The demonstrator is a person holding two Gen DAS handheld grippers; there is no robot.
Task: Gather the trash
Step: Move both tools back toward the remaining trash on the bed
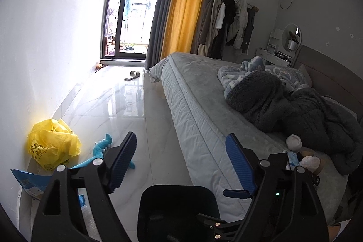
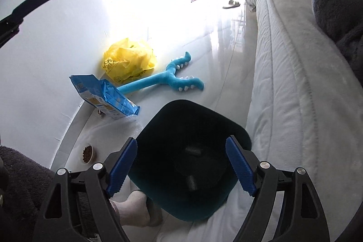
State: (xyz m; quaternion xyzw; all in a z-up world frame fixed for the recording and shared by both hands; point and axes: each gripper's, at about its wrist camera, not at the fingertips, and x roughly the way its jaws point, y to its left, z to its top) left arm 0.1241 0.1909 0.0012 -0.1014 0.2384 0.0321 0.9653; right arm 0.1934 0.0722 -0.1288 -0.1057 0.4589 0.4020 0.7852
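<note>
At the far left, against the white wall [image 2: 56,49], a crumpled yellow plastic bag [image 2: 129,60] sits on the glossy pale floor [image 2: 217,56], thin and wrinkled, with dark print on its lower folds. Just in front of it lies a blue pet-food pouch [image 2: 106,96], its top torn open and creased, tipped on its side near the wall. A long teal plush toy [image 2: 163,78] with white nubs along its forked limbs stretches from behind the pouch out across the tiles, touching the yellow bag's edge. Nearer to me, by the wall, a small bowl of brown kibble [image 2: 88,153] stands on the floor.

My left gripper [image 1: 181,162] is spread wide with nothing between its blue ribbed pads [image 1: 123,160]; it points over the floor toward the balcony door [image 1: 133,15]. My right gripper [image 2: 181,165] is likewise spread wide and empty, hanging over the black bin [image 2: 190,158], which stands on the floor against the mattress side. Inside the bin I can make out two dark, roughly cylindrical pieces; what they are I cannot tell. A foot in a pale sock [image 2: 138,210] shows beside the bin.

To the right runs the bed [image 1: 199,110], with a dark fleece blanket [image 1: 295,110] heaped on it. Near its closer edge lie two whitish crumpled wads [image 1: 293,142] and a small blue-and-white packet [image 1: 292,157].
</note>
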